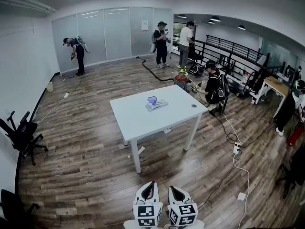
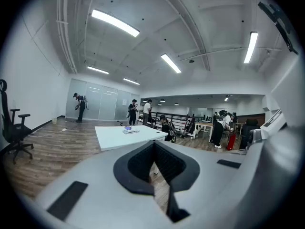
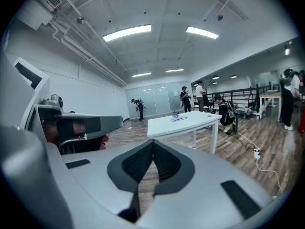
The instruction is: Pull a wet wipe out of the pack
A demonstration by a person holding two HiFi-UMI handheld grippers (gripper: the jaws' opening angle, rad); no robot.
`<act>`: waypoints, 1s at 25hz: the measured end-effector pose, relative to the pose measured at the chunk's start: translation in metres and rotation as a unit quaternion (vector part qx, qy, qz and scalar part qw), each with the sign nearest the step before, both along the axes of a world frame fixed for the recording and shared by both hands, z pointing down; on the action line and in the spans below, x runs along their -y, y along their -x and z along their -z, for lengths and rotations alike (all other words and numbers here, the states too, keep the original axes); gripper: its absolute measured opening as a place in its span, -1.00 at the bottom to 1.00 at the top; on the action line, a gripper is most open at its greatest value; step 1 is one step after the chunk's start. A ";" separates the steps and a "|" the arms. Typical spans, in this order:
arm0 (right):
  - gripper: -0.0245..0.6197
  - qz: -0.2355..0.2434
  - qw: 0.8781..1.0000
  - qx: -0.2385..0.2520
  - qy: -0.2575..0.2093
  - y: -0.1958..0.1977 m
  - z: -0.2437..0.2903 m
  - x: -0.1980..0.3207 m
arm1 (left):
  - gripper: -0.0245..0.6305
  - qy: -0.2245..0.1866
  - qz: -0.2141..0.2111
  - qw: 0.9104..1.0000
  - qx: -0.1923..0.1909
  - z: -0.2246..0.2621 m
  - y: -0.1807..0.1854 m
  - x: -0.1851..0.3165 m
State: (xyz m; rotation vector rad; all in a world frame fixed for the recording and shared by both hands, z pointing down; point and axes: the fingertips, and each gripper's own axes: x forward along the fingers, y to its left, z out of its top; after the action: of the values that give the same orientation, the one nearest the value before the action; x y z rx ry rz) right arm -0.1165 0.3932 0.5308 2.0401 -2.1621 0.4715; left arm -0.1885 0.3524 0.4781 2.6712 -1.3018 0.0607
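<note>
Nothing was begun yet — the flat pale wet-wipe pack (image 1: 156, 104) lay on the white square desk (image 1: 136, 119), well apart from both tools; the left tool (image 2: 153, 145) and right tool (image 3: 153, 142) were closed on nothing.

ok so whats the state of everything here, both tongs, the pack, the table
left tongs: shut, nothing between them, held well short of the table
right tongs: shut, empty, also short of the table
wipe pack: lying flat on the table, a purple piece standing up on top; too small to tell open or sealed
table: upright
</note>
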 end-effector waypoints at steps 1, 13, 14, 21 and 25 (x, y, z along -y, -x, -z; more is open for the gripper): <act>-0.89 -0.001 1.000 0.004 0.005 0.000 -0.004 0.003 | -0.94 0.002 -0.001 1.000 -0.002 -0.001 0.000 0.002; -0.89 -0.013 0.999 0.016 0.030 -0.005 -0.022 0.019 | -0.94 0.007 -0.008 1.000 0.001 -0.007 0.001 0.020; -0.89 -0.012 0.999 0.018 0.029 -0.005 -0.022 0.022 | -0.94 0.007 -0.008 1.000 0.003 -0.007 0.001 0.022; -0.90 -0.011 0.999 0.024 0.028 -0.007 -0.027 0.035 | -0.93 0.009 -0.006 1.000 0.012 -0.012 -0.004 0.034; -0.90 -0.013 0.999 0.024 0.033 -0.014 -0.028 0.044 | -0.93 0.013 -0.009 1.000 0.014 -0.015 -0.010 0.044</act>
State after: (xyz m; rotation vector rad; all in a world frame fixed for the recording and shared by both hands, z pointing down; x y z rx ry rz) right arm -0.1028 0.3495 0.5587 2.0460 -2.1183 0.5926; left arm -0.1785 0.3089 0.4935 2.6692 -1.2773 0.1170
